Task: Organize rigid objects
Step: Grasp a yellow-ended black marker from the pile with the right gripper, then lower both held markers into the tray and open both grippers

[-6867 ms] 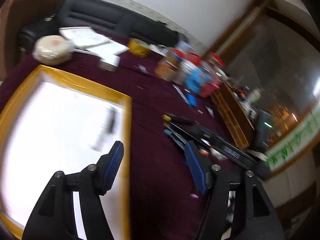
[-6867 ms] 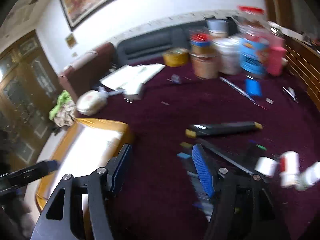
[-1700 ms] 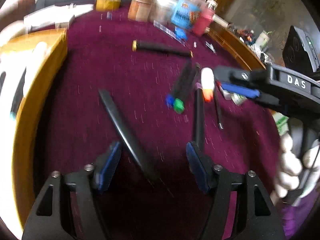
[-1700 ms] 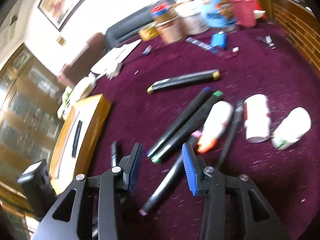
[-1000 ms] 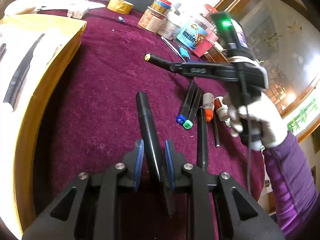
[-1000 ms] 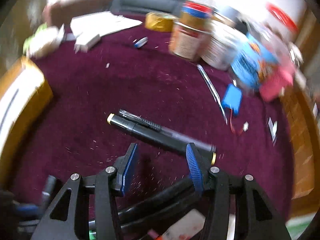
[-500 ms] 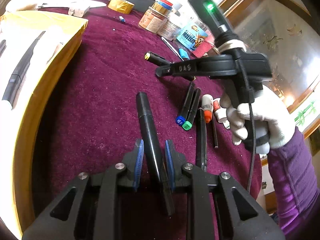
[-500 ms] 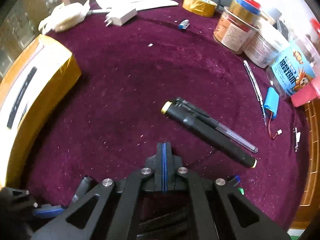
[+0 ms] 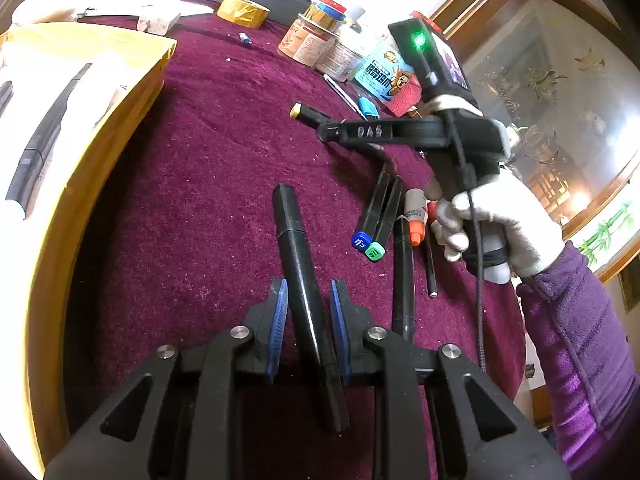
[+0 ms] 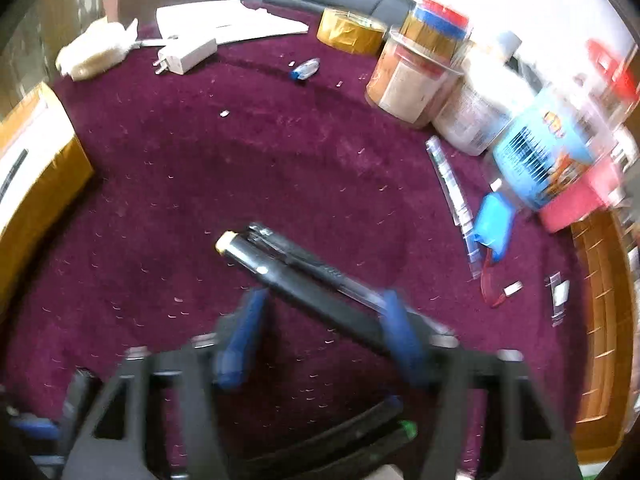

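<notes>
Plush maroon cloth [image 9: 208, 152] covers the surface — jars [image 10: 416, 80] and tape [image 10: 348, 32] crowd its far edge, a yellow-rimmed tray [image 9: 100, 128] sits at the left edge. The left gripper [image 9: 307, 312] pinches a smooth black marker [image 9: 296, 248] mid-surface. The right gripper [image 10: 320, 320], jaws opening, straddles a gold-capped marker [image 10: 288, 272] — glossy, cylindrical, lying flat.

A yellow tape roll [image 9: 243, 11] and jars [image 10: 416, 76] stand behind; white charger [image 10: 187, 57] nearby.
</notes>
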A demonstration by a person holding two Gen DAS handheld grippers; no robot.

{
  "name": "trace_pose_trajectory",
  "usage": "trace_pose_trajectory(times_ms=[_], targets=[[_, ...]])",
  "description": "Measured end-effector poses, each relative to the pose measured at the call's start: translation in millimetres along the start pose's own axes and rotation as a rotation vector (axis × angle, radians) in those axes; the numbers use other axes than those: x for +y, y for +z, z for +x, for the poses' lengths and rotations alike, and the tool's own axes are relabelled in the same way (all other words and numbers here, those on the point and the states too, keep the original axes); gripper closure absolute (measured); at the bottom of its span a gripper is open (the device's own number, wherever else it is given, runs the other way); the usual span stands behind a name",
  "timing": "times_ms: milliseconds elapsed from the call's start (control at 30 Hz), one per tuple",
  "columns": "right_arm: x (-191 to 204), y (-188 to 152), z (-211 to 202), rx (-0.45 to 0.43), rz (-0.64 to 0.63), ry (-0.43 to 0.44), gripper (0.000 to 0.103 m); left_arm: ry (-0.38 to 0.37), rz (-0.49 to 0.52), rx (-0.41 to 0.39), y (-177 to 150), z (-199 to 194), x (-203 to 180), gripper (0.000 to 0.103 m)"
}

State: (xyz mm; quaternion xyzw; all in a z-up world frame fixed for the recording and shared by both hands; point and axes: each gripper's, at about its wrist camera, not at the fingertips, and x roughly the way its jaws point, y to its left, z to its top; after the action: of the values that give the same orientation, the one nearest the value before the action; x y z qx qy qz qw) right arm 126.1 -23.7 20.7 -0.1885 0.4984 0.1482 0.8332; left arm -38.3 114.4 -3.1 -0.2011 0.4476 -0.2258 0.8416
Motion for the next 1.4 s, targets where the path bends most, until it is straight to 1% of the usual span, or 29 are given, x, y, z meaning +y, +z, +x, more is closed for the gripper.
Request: trace_pose_trajectory(times_ms=[33,100,167,200,333,367,400,467,533,567,600,633,667,700,767,833,933,1033,1133,1200,1300,1400], targets=[[-1.3,0.6,-0.2,0.018,0.024,0.032,0.074,0.000,-0.001,-0.001,-0.1,-0.1,0.1,0.084],[3.2,0.7,-1.1,0.048,0.022,0.052,0.081,0.000,-0.001,-0.001,-0.2,-0.1,0.2,0.084],[7.3,-2.4,-5.3,0.088,0.051,0.114,0.084,0.000,-0.003,-0.001,0.0,0.0,0.6,0.084],[11.5,-5.3,-8.5,0.106,0.062,0.171,0.084,0.001,-0.003,-0.002,0.1,0.0,0.5,0.084],[33.7,-18.1,-17.1,0.146,0.066,0.245,0.086,0.004,-0.003,-0.002,0.3,0.1,-0.2,0.084],[37.8,-20.7,-19.8,0.143,0.071,0.243,0.086,0.008,-0.001,-0.002,0.5,0.3,-0.8,0.084],[42.6,-24.5,-21.9,0.145,0.081,0.222,0.085,0.015,0.003,-0.002,0.7,0.7,-2.2,0.084],[49.5,-27.4,-21.5,0.120,0.076,0.168,0.084,0.039,0.014,-0.001,3.8,3.6,-6.3,0.084],[57.1,-31.2,-24.0,0.069,0.063,0.119,0.083,0.091,0.058,0.010,9.7,10.4,-15.5,0.084],[58.2,-33.9,-25.3,0.052,0.070,0.113,0.083,0.124,0.091,0.015,12.0,14.3,-21.0,0.084],[57.9,-35.3,-27.0,0.043,0.078,0.120,0.085,0.175,0.145,0.022,13.8,19.4,-30.0,0.084],[54.2,-37.9,-28.5,0.036,0.100,0.135,0.086,0.210,0.179,0.025,13.7,22.0,-35.3,0.086],[50.7,-40.3,-29.5,0.039,0.124,0.158,0.089,0.237,0.204,0.026,13.0,23.5,-39.3,0.088],[47.0,-42.3,-32.2,0.043,0.148,0.184,0.091,0.239,0.212,0.025,12.2,23.4,-40.1,0.090],[39.8,-49.4,-50.7,-0.005,0.179,0.221,0.090,0.187,0.176,0.023,10.0,18.4,-32.8,0.091],[33.6,-55.1,-73.5,-0.058,0.194,0.247,0.090,0.135,0.137,-0.006,7.4,7.1,-24.9,0.091],[27.1,-65.9,-101.6,-0.128,0.226,0.299,0.090,0.110,0.112,-0.059,4.6,-13.1,-21.0,0.091],[26.0,-74.7,-121.8,-0.173,0.256,0.365,0.090,0.065,0.082,-0.116,1.9,-37.8,-18.8,0.091],[32.8,-77.1,-131.1,-0.188,0.275,0.448,0.090,0.022,0.053,-0.172,0.5,-70.9,-13.8,0.091],[41.7,-76.8,-136.4,-0.189,0.278,0.488,0.090,0.015,0.036,-0.202,3.2,-89.2,-6.7,0.091],[61.1,-73.3,-139.6,-0.184,0.268,0.538,0.090,0.026,-0.005,-0.246,6.2,-124.2,18.4,0.091],[82.1,-67.2,-140.2,-0.180,0.251,0.568,0.090,0.084,-0.054,-0.278,13.5,-152.0,51.5,0.090]])
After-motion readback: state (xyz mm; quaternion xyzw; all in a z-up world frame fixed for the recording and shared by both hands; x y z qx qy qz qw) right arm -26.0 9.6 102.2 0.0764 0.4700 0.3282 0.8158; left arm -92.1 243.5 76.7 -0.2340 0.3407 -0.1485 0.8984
